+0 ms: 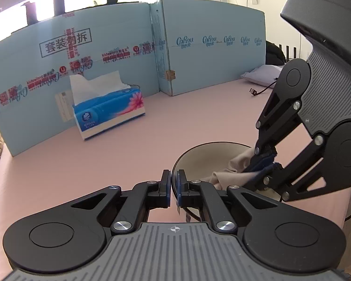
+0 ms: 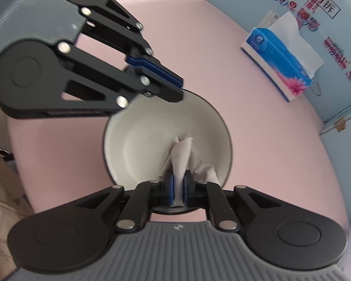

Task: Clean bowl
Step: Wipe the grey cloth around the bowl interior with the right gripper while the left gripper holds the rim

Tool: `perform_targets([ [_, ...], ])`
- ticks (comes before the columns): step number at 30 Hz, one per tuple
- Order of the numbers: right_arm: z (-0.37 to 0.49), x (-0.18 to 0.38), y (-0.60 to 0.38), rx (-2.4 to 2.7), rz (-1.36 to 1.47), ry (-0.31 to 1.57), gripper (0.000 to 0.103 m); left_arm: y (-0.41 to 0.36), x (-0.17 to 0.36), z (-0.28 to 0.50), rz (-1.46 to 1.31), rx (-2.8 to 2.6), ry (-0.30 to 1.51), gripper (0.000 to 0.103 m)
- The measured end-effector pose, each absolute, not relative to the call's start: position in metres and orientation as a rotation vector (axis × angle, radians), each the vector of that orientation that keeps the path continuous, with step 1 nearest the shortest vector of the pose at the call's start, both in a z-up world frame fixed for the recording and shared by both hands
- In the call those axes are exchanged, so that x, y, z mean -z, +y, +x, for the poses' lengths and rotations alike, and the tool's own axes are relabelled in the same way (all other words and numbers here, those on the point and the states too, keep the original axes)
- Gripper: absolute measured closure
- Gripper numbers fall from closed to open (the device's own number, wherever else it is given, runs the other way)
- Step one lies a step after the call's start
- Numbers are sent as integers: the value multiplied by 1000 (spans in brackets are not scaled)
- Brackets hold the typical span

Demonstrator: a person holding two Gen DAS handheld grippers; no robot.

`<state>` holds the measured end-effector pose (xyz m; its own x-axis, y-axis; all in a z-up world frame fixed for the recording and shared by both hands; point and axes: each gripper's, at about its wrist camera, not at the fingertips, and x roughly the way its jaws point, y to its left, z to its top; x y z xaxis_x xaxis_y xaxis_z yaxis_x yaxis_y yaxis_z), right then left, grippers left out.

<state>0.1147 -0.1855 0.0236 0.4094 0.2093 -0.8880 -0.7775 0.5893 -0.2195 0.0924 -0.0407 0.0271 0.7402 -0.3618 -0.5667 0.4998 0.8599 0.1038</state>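
A white bowl [image 1: 210, 157] with a dark rim stands on the pink table [image 1: 105, 164]. My left gripper [image 1: 174, 183] is shut on the bowl's near rim, one blue pad inside and one outside. From the right wrist view the left gripper [image 2: 180, 90] clamps the far rim of the bowl [image 2: 147, 135]. My right gripper [image 2: 178, 183] points steeply down into the bowl and is shut on a crumpled pale tissue [image 2: 181, 157], which rests against the inner wall. The left wrist view shows the right gripper [image 1: 268, 164] with the tissue [image 1: 229, 171] bunched under it.
A blue tissue box [image 1: 110, 110] with a sheet sticking up stands at the back, also seen in the right wrist view as the tissue box [image 2: 280, 63]. Light-blue cardboard panels [image 1: 199, 46] wall off the table's far side. A dark cable [image 1: 257, 91] and a white bundle [image 1: 262, 75] lie far right.
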Motion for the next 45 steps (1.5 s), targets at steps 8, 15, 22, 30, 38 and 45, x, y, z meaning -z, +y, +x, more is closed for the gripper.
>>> perform_targets([
  [8, 108, -29, -181, -753, -618, 937, 92, -38, -27, 91, 221, 480, 580, 83],
  [15, 103, -36, -193, -705, -556, 871, 92, -28, -28, 81, 127, 463, 621, 81],
  [22, 97, -39, -201, -694, -540, 823, 92, -30, -27, 70, 83, 434, 651, 70],
  [30, 94, -38, -204, -722, -523, 792, 92, -37, -29, 74, 175, 410, 669, 81],
  [38, 98, -37, -206, -736, -524, 797, 92, -41, -32, 95, 305, 494, 687, 93],
  [45, 115, -33, -208, -853, -477, 966, 92, -47, -27, 94, 368, 512, 635, 94],
])
